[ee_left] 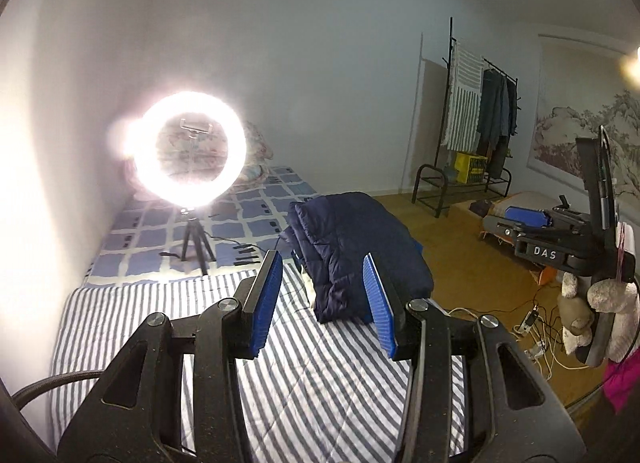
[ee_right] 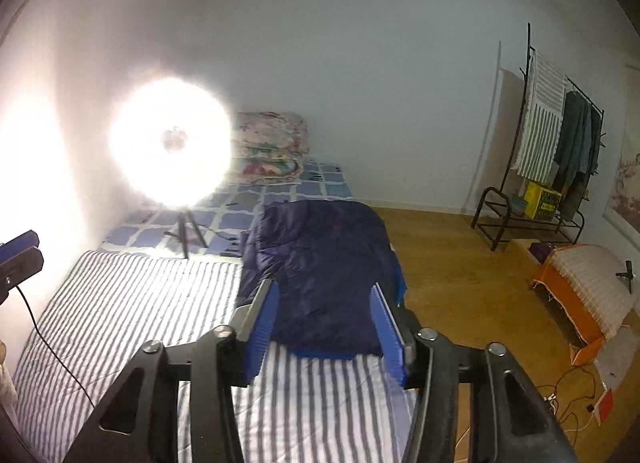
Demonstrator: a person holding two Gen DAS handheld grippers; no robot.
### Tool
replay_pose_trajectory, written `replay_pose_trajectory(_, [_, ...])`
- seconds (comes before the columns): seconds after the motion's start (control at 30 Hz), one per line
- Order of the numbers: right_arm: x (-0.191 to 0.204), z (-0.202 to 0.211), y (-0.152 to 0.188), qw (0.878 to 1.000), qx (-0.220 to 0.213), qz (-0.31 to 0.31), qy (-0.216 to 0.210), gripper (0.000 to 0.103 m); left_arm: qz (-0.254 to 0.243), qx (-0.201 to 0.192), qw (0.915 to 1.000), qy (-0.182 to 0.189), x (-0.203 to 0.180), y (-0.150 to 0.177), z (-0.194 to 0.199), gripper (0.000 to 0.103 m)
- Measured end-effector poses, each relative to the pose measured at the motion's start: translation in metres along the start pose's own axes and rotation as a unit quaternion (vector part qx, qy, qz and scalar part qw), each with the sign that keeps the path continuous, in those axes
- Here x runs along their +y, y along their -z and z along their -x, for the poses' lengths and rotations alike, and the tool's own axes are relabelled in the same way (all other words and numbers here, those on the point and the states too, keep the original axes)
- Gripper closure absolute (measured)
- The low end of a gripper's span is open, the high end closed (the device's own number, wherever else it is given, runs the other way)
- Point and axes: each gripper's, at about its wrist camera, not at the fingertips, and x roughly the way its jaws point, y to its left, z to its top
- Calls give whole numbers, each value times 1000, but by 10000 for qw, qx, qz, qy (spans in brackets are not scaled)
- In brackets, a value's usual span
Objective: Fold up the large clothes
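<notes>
While both grippers hang above the near end of the bed (ee_right: 120, 303), the navy padded jacket (ee_right: 320, 271) lies already folded into a thick bundle on the striped cover, close to the bed's right-hand edge by the wooden floor. The left gripper (ee_left: 322, 295) has its blue pads spread wide with nothing between them; the right gripper (ee_right: 324, 323) is spread wide too and holds nothing, its pads framing the near hem of the jacket from above without touching it, as far as I can tell. To my eye the folding looks close to done, perhaps finished. If another fold is wanted, the next move would call for both grippers to drop to the near hem, pinch through several puffy layers, and carry it over without the bundle springing apart.

Beyond the jacket a ring light (ee_left: 188, 151) on a small tripod glares from the checked bedding. Over by the clothes rack (ee_left: 480, 103) a yellow crate (ee_left: 470, 167) sits on the low shelf; what is in it I cannot make out.
</notes>
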Motion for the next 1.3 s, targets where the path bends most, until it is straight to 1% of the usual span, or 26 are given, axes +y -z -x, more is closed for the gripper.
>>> replay_pose_trajectory(0.1, [10, 22, 15, 10000, 19, -50, -42, 52, 45, 7, 10000, -17, 0, 12, 29, 60])
replay_pose_trajectory(0.27, [20, 53, 43, 9999, -64, -106, 78, 50, -9, -14, 9999, -128, -4, 33, 62, 60])
replay_pose_trajectory(0.37, [23, 66, 60, 9997, -92, -197, 88, 49, -35, 45, 9999, -137, -9, 48, 76, 60])
replay_pose_trajectory(0.5, [25, 75, 84, 9994, -100, -309, 122, 47, -9, 90, 9999, -129, -14, 66, 84, 59])
replay_pose_trajectory(0.57, [26, 78, 95, 9994, -90, -309, 130, 46, -35, 145, 9998, -137, -16, 76, 85, 47])
replay_pose_trajectory(0.67, [29, 78, 107, 9995, -59, -259, 179, 43, -87, 246, 9995, -152, -19, 88, 84, 46])
replay_pose_trajectory(0.8, [28, 76, 117, 9994, -14, -248, 236, 34, -124, 420, 9990, -126, -24, 99, 76, 44])
replay_pose_trajectory(0.87, [27, 75, 120, 9992, -22, -273, 296, 30, -116, 478, 9987, -90, -26, 102, 74, 37])
replay_pose_trajectory(0.93, [25, 74, 123, 9989, -33, -307, 355, 24, -120, 487, 9987, -79, -29, 105, 73, 36])
replay_pose_trajectory(1.0, [24, 72, 125, 9987, -38, -343, 388, 22, -167, 490, 9986, -79, -33, 106, 72, 36])
replay_pose_trajectory(1.03, [25, 72, 125, 9986, -41, -340, 401, 21, -183, 485, 9986, -69, -33, 107, 73, 34])
replay_pose_trajectory(1.07, [25, 71, 125, 9986, -47, -336, 414, 19, -194, 474, 9987, -62, -34, 108, 73, 30])
replay_pose_trajectory(1.13, [28, 71, 126, 9985, -92, -328, 428, 11, -214, 463, 9987, -38, -35, 110, 73, 24])
replay_pose_trajectory(1.23, [33, 71, 126, 9985, -114, -276, 453, 4, -274, 498, 9984, -17, -37, 112, 74, 22])
replay_pose_trajectory(1.3, [35, 72, 126, 9983, -151, -231, 508, 0, -333, 519, 9981, 11, -39, 113, 74, 18])
